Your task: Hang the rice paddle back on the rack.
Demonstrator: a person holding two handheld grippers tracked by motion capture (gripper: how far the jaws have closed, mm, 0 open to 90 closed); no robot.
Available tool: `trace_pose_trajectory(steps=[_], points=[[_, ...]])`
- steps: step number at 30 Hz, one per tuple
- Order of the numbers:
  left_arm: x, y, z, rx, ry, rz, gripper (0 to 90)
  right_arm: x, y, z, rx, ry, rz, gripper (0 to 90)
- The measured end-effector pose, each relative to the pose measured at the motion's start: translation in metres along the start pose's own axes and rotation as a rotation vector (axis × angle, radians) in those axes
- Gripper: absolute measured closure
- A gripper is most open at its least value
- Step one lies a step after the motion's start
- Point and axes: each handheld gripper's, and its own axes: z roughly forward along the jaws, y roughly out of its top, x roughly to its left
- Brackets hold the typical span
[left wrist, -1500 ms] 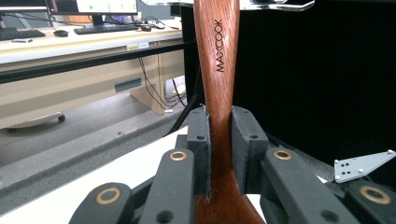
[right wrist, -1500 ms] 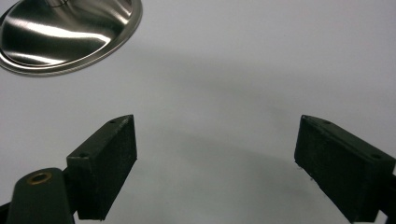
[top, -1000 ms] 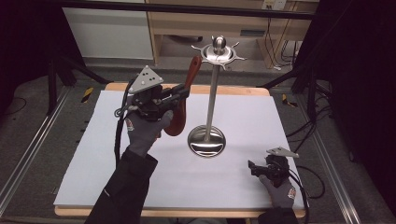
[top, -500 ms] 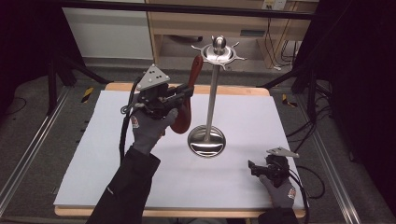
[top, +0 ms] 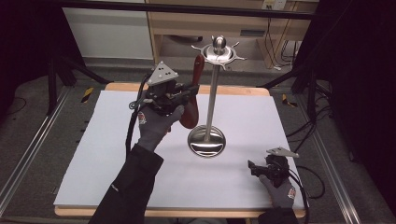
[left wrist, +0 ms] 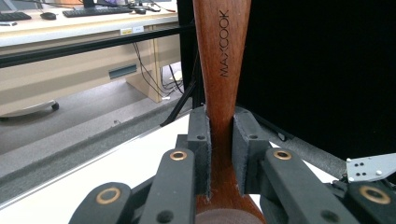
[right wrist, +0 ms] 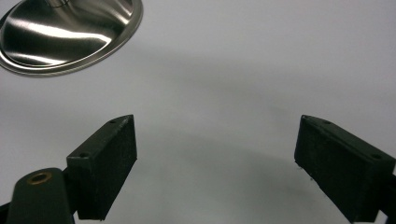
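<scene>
A dark wooden spoon point(top: 192, 93) stamped MAXCOOK point(left wrist: 223, 60) is held upright above the white mat, handle tip near the rack's top. My left gripper point(top: 190, 91) is shut on its handle, the two pads point(left wrist: 200, 140) pressing either side. Just right of it stands a steel utensil rack point(top: 214, 84) with a round base point(top: 206, 140), a thin post and a hooked crown. My right gripper point(top: 252, 167) rests low on the mat near the front right, open, with bare mat between its jaws point(right wrist: 215, 158). The rack's base point(right wrist: 70, 37) lies ahead of it.
A white mat point(top: 102, 140) covers the wooden table. Behind the table stand a wooden cabinet point(top: 187, 23) and cables. Black stands and drapes flank both sides. Metal rails run along the floor at left point(top: 28, 154) and right.
My left gripper has carried the spoon slightly right and up, closer to the rack's post. The right gripper has stayed still.
</scene>
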Motion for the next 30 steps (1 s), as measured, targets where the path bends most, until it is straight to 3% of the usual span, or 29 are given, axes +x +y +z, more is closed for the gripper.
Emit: trace_pose_trajectory(steps=[14,21,30], points=[[-0.001,-0.001,0.012,-0.008,0.01,-0.001,77.2,0.0,0.0,0.0,-0.001,0.007,0.0,13.3],[-0.002,-0.007,0.009,0.019,0.023,0.016,66.6,0.0,0.0,-0.001,-0.006,0.004,0.003,13.2],[0.003,-0.027,0.0,0.044,0.047,0.051,51.7,-0.002,0.0,-0.002,-0.008,-0.005,0.003,13.1]])
